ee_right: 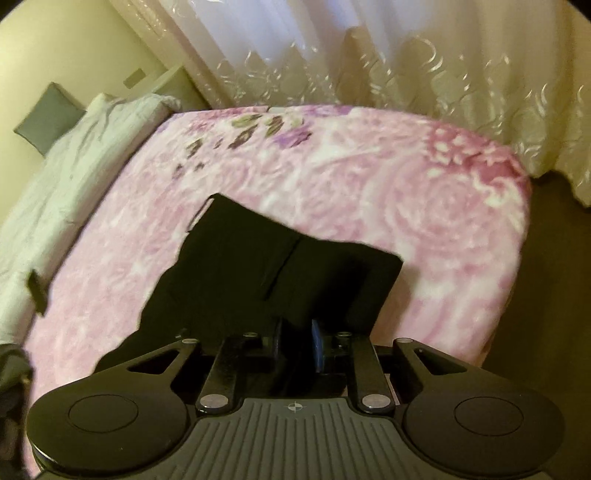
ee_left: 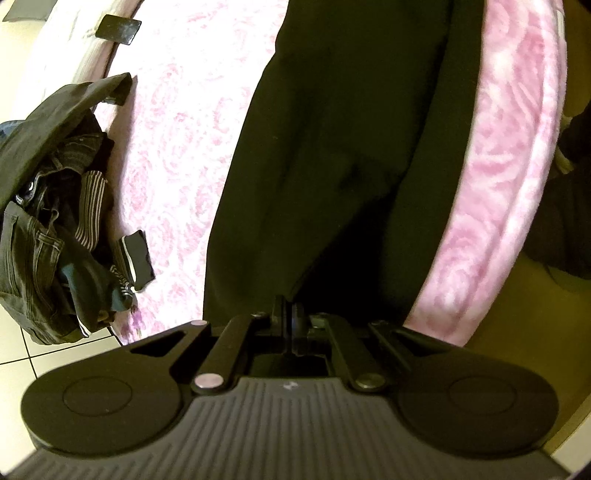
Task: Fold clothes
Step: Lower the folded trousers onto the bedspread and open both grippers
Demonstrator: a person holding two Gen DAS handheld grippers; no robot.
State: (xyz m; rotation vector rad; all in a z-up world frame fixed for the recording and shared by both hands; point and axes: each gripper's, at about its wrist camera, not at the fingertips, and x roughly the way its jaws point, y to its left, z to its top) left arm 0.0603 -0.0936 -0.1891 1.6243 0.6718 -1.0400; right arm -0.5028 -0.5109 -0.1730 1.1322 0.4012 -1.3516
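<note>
- left gripper (ee_left: 291,314) – jaws pinched fully together, right at the near hem of the black garment (ee_left: 332,177). Looks like it's nipping the fabric edge, but the cloth is so dark there I can't tell for sure what's between the pads
- the garment runs long & flat from the gripper towards the far side of the bed, w/ a few soft creases down the middle
- it lies on a pink rose-pattern blanket (ee_left: 177,147), closer to the blanket's right edge in the left wrist view
- pile of unfolded clothes (ee_left: 55,221) sits at the left edge of the bed – dark jeans, sth striped, sth w/ white trim, all heaped together & well apart from the black piece
- small black flat thing (ee_left: 118,28) at the far left, on the pale sheet. Can't tell what it is
- right gripper (ee_right: 297,345) – narrow gap btw the jaws, blue pad showing on the right finger. Black fabric bunches up right at & between the tips; whether the pads actually press on it, can't tell
- in right wrist view the black garment (ee_right: 258,266) spreads away from the tips, far edge wavy w/ a seam/fold line down the middle
- patterned cream curtains (ee_right: 461,92) hang beyond the far side, white bedding (ee_right: 74,166) at far left
</note>
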